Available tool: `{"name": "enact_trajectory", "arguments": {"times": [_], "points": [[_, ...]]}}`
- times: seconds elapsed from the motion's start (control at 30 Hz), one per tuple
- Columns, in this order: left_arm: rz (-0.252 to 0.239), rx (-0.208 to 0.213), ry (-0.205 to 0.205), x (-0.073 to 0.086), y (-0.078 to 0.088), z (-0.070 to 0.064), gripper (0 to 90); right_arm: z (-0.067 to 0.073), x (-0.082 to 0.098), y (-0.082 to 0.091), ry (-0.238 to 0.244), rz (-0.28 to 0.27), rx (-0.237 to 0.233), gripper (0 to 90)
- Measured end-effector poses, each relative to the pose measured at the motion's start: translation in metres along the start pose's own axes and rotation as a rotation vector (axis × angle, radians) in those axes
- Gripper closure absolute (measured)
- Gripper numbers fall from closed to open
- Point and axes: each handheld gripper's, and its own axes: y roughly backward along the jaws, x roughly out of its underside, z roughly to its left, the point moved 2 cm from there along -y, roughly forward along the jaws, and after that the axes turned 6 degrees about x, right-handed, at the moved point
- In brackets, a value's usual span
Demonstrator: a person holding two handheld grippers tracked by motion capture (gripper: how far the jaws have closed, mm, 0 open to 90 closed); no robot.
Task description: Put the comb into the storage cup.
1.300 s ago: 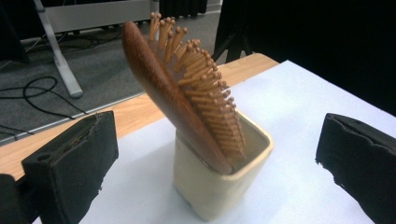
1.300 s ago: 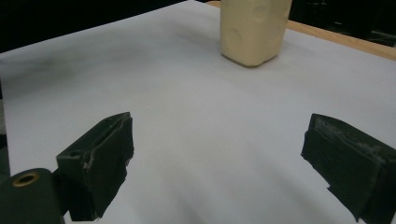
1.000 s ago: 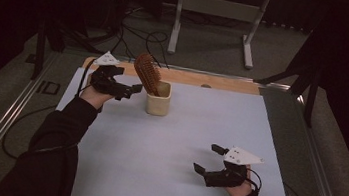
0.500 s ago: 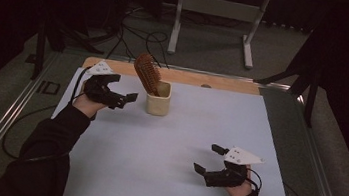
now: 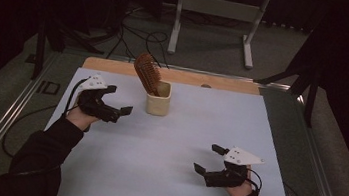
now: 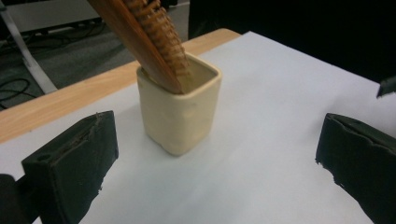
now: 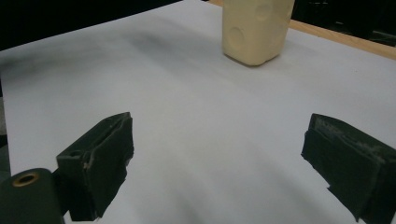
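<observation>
A cream square cup [image 5: 157, 103] stands at the back middle of the white sheet. In it a wooden hairbrush [image 5: 146, 73] stands bristle head up and leans left. My left gripper [image 5: 119, 99] hovers open just left of the cup, jaws pointing at it and holding nothing. In the left gripper view the cup [image 6: 180, 112] and brush [image 6: 144, 32] sit ahead of the open left gripper [image 6: 215, 163]. Open and empty, my right gripper [image 5: 208, 157] rests near the front right. In the right gripper view the cup [image 7: 256, 30] is far ahead of the right gripper [image 7: 219, 168].
The white sheet [image 5: 183, 134] covers most of the table, with a wooden strip [image 5: 224, 82] bare along the far edge. Grey table margins and metal rails run down both sides. Beyond the table are cables and a metal stand [image 5: 216, 7] on the floor.
My left gripper has drawn back from the brush and cup, toward the person and lower over the sheet. The brush stays in the cup. The right gripper has not moved.
</observation>
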Motion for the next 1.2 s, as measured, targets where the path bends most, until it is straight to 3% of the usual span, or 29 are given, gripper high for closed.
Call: {"name": "enact_trajectory", "arguments": {"times": [0.2,0.67,1.2], "points": [[-0.001,0.023,0.005,0.012,0.006,-0.006,0.0,0.000,0.000,0.000,0.009,-0.004,0.001,8.4],[0.020,0.031,-0.004,0.053,0.014,-0.021,0.0,0.001,-0.001,0.001,0.002,-0.006,0.000,8.3],[0.021,0.023,0.025,0.102,0.025,-0.024,0.0,0.001,-0.001,0.000,0.010,-0.002,0.000,8.4]]}}
